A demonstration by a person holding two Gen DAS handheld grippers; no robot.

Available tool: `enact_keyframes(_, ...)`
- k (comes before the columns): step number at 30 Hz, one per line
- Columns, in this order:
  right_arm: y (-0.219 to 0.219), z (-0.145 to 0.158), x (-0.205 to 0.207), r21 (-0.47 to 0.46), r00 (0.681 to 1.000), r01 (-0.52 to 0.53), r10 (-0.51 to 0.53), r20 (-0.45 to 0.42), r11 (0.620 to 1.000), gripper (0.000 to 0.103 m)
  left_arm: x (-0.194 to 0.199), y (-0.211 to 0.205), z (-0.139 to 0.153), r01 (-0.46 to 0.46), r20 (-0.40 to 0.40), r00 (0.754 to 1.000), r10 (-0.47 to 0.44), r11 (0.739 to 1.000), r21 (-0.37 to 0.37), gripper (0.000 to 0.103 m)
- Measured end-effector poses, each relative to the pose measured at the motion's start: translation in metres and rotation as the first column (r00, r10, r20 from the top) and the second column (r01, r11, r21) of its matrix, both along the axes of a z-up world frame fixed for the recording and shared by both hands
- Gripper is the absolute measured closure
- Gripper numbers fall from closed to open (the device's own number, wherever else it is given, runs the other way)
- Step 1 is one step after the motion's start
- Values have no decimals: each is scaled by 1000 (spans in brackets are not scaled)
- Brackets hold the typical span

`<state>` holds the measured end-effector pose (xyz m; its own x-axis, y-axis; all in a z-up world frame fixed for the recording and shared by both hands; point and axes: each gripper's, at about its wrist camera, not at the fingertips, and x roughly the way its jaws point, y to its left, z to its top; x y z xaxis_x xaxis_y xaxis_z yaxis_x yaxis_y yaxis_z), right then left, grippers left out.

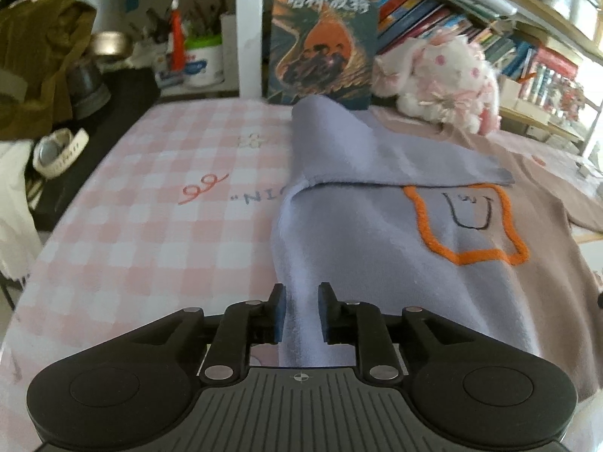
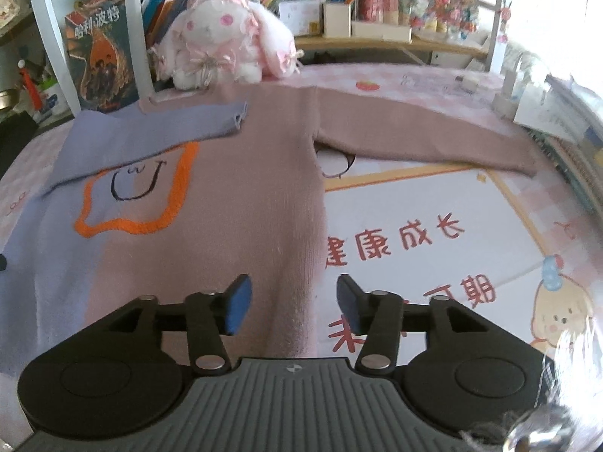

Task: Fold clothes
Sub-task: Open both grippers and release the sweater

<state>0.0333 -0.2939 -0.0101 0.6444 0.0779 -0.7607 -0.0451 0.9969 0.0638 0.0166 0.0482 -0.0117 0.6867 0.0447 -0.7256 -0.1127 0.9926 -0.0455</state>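
A two-tone sweater, lilac on one half (image 1: 369,226) and dusty pink on the other (image 2: 256,173), lies flat on the table, with an orange outlined patch (image 2: 135,196) on its chest. Its lilac sleeve (image 2: 158,128) is folded across the chest. Its pink sleeve (image 2: 422,139) stretches out to the right. My left gripper (image 1: 300,310) is shut on the lilac hem edge of the sweater, which rises between the fingers. My right gripper (image 2: 292,301) is open and empty, just above the sweater's pink hem near its right edge.
A pink checked cloth (image 1: 158,203) covers the table, with a printed mat (image 2: 433,241) on the right. A white plush rabbit (image 2: 222,37) and a book (image 2: 103,52) stand at the back by bookshelves. A watch (image 1: 56,150) and clutter lie off the left edge.
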Motion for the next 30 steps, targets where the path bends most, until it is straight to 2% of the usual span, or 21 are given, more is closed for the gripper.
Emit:
enact_keyframes(2,3,3,-5,-10,1000,7,-7,14,1000,38,-5,-3,5,15,17,1000,-16,1000,12,70)
enact_keyframes(4,6,5,-9,-11,1000,13,-13,20,1000,36,-10,-5,8,21,35,999,-22,999,25,48)
enact_keyframes(6,8,5,-14,-12,1000,20,-20,19,1000,35,-15,-9,11,23,50,998,-25,999,38,33)
enact_keyframes(7,9,5,-17,-13,1000,24,-24,18,1000,35,-17,-11,11,27,54,998,-29,999,43,30)
enact_keyframes(18,8,2,-45,-38,997,78,-78,-16,996,34,-25,-47,3,182,42,982,-185,981,62,24)
enact_keyframes(25,-6,1,-47,-47,996,88,-89,-17,995,33,-20,-61,1,179,36,983,-181,983,44,22)
enact_keyframes(30,-25,-2,-35,-39,998,65,-66,-22,997,32,-14,-81,2,142,32,989,-144,988,57,22)
